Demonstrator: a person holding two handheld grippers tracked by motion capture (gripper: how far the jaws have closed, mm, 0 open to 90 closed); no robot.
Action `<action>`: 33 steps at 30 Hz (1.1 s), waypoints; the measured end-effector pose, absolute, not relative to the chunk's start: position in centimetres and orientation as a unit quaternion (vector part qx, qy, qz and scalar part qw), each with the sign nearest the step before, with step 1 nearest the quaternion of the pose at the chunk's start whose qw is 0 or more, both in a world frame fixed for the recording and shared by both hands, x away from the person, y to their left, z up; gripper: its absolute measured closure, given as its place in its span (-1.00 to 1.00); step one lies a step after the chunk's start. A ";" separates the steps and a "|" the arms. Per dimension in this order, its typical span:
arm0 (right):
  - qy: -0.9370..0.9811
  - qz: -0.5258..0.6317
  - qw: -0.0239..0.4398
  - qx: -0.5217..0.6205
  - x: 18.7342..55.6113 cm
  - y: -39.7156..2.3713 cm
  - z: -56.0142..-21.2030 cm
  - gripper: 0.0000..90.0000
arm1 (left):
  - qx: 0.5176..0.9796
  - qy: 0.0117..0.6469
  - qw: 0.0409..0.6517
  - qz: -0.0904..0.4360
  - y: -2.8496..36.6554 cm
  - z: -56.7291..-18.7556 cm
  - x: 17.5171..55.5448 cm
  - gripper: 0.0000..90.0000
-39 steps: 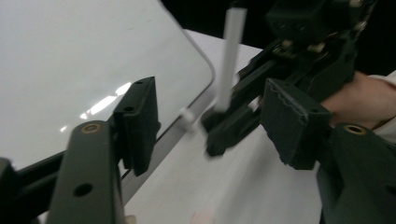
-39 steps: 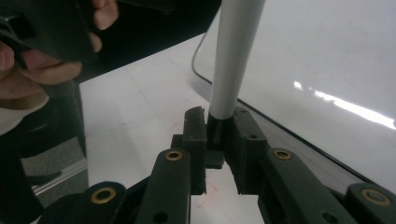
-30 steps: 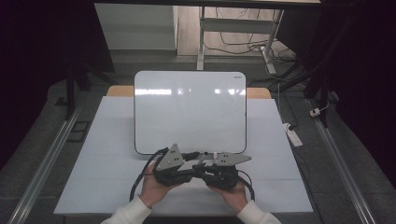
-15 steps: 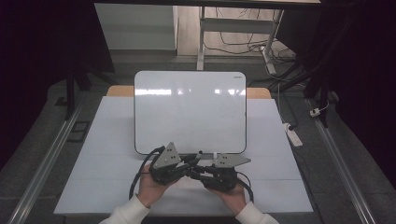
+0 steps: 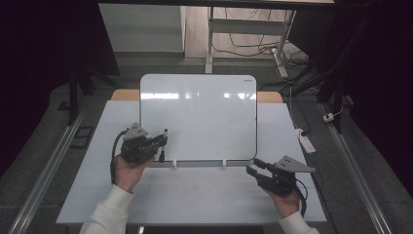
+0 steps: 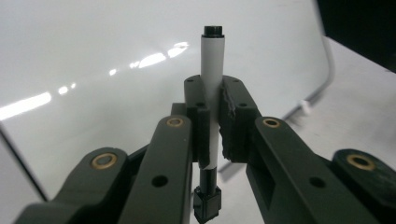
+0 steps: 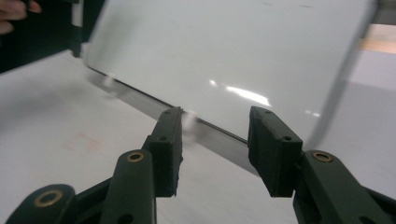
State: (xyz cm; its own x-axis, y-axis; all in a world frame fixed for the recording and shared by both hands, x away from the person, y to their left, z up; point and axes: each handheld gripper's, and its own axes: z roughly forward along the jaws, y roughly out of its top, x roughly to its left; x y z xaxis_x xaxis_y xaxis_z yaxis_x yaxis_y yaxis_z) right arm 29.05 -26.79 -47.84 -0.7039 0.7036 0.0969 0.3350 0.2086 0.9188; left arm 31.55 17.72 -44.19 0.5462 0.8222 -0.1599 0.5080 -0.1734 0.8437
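Note:
A white marker [image 6: 212,84] with black ends stands upright between the pads of my left gripper [image 6: 212,100], which is shut on its barrel. In the high view that left gripper [image 5: 160,145] sits at the lower left corner of the whiteboard [image 5: 199,117], with the marker [image 5: 163,139] at its tip. My right gripper [image 5: 253,168] hovers by the board's lower right corner and points left. Its jaws [image 7: 215,135] have just been opening and stand apart with nothing between them. The whiteboard [image 7: 233,46] leans on small white feet beyond them.
The white table [image 5: 195,200] carries the board. A white power strip [image 5: 304,141] lies off its right edge. Metal rails run along both sides of the table, and cables trail on the floor behind it.
The two hands were together at the front middle and have moved apart, left hand leftward with the marker, right hand rightward. The right jaws have opened.

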 end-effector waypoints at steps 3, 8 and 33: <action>0.754 0.519 0.193 0.353 29.0 -28.4 -47.8 0.22 | 0.744 0.468 0.444 0.174 18.1 -44.4 32.7 0.81; 0.747 0.515 0.201 0.369 28.8 -30.0 -48.0 0.22 | 0.763 0.481 0.389 0.186 17.8 -44.5 34.3 0.82; 0.737 0.517 0.200 0.387 28.8 -31.0 -48.8 0.21 | 0.800 0.470 0.288 0.237 16.2 -45.1 36.8 0.77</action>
